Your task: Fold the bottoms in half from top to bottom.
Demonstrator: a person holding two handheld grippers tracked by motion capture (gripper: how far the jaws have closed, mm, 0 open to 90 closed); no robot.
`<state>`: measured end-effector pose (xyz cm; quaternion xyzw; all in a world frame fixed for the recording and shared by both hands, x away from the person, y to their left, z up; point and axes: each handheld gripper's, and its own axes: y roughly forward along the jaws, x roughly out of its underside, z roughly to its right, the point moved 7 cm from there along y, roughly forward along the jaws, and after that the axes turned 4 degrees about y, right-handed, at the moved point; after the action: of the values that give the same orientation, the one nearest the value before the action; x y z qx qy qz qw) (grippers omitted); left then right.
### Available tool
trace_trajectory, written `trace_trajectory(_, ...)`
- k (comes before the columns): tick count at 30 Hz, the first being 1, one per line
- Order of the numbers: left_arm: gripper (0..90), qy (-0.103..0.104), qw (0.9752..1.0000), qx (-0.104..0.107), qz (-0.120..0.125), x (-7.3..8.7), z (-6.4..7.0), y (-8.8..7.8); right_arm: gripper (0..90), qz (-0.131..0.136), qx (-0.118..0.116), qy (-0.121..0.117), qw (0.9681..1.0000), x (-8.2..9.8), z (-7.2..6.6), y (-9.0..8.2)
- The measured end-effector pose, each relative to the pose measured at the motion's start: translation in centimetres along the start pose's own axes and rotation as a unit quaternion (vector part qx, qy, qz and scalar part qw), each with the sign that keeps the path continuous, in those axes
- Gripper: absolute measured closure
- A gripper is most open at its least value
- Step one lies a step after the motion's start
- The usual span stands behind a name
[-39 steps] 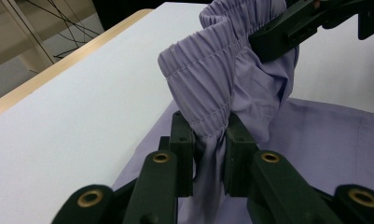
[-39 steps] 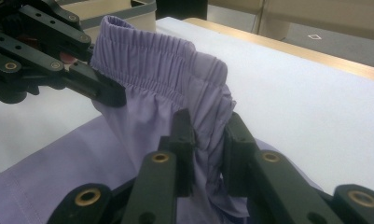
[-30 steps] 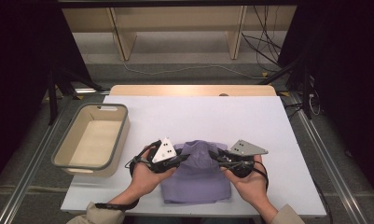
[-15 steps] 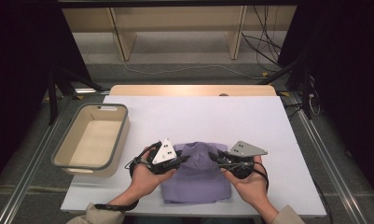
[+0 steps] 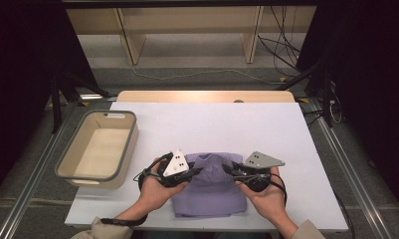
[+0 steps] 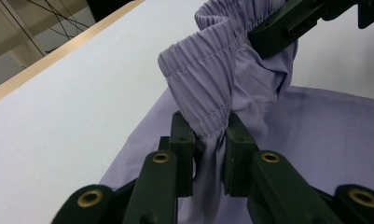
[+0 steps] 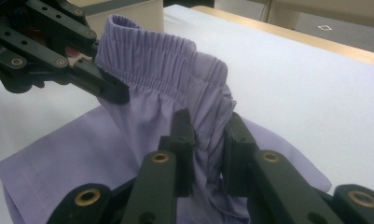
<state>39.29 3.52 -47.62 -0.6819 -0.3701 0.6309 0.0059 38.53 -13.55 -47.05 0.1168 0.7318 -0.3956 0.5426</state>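
A lilac garment with an elastic waistband [image 5: 211, 191] lies on the white table near the front edge. My left gripper [image 5: 196, 172] is shut on the left end of the waistband [image 6: 201, 88], with gathered cloth pinched between its pads [image 6: 182, 140]. My right gripper [image 5: 228, 170] is shut on the right end of the waistband [image 7: 175, 70], the cloth bunched between its pads [image 7: 237, 140]. The waistband is lifted a little off the table between the two grippers, while the rest of the garment [image 7: 72, 144] lies flat. In each gripper view the other gripper holds the band farther off.
A beige bin with a grey rim [image 5: 129, 144] stands at the left of the white table [image 5: 247, 124]. A wooden strip [image 5: 202, 95] runs along the table's far edge. Shelving and cables lie beyond it on the floor.
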Motion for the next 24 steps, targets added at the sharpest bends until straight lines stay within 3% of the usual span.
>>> trace_trajectory(24,77.1,0.006,0.9999,0.010,-0.013,0.55,0.44,0.05,77.7,-0.017,-0.008,-0.003,0.9998,0.62,-0.27,-0.03)
